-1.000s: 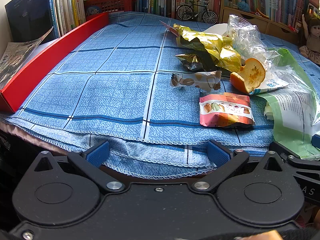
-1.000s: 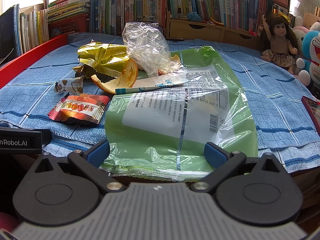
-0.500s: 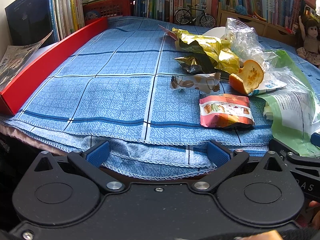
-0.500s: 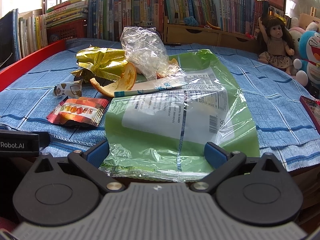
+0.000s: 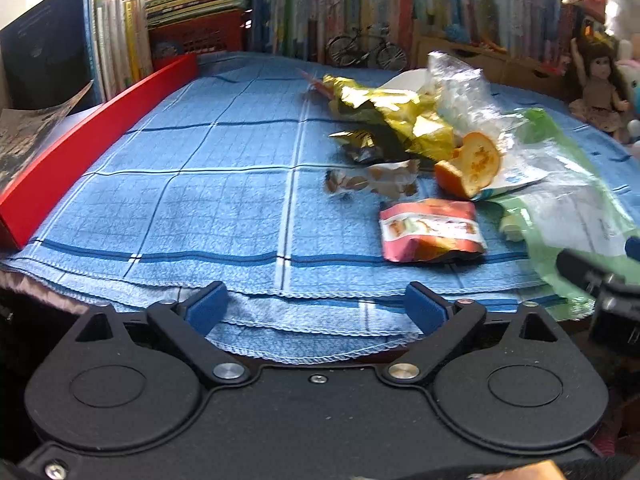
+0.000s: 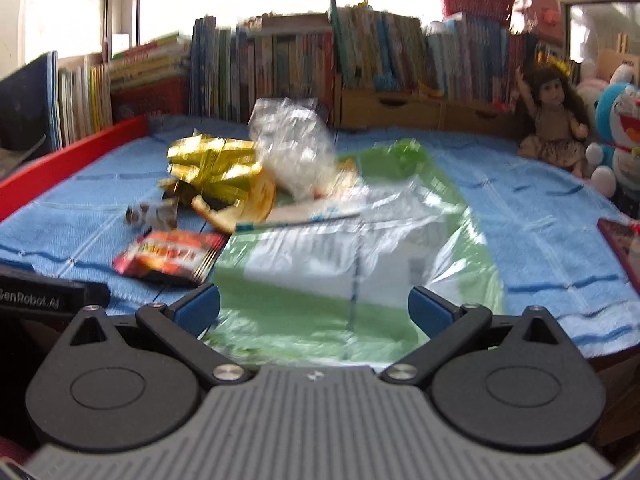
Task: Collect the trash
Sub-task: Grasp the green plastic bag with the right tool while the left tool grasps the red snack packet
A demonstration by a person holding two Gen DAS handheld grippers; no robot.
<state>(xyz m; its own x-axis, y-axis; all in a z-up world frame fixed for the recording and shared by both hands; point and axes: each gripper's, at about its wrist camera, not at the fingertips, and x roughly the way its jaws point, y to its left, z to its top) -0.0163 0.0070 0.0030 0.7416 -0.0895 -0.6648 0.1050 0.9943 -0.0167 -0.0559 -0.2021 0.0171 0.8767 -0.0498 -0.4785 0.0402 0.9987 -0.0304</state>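
Observation:
Trash lies on a blue checked cloth [image 5: 200, 200]: a red snack packet [image 5: 430, 230] [image 6: 168, 256], a small brown-and-white wrapper [image 5: 372, 182] [image 6: 154, 214], a gold foil bag [image 5: 392, 120] [image 6: 216, 164], an orange peel [image 5: 472, 166] [image 6: 256, 200], a crumpled clear bag [image 5: 464, 96] [image 6: 296, 152] and a large green plastic bag [image 5: 568, 208] [image 6: 360, 264]. My left gripper [image 5: 316, 308] is open at the cloth's front edge, left of the red packet. My right gripper [image 6: 316, 308] is open, its blue pads either side of the green bag's near edge.
A red board [image 5: 92, 136] runs along the left edge. Books [image 6: 280, 68] and a model bicycle [image 5: 366, 50] line the back. A doll [image 6: 556, 120] and plush toys [image 6: 620, 128] sit at the right. A dark red object [image 6: 620, 240] lies on the right edge.
Both grippers have tilted or risen slightly, so the views show more of the shelves and window. The right view is now motion-blurred. No trash has moved.

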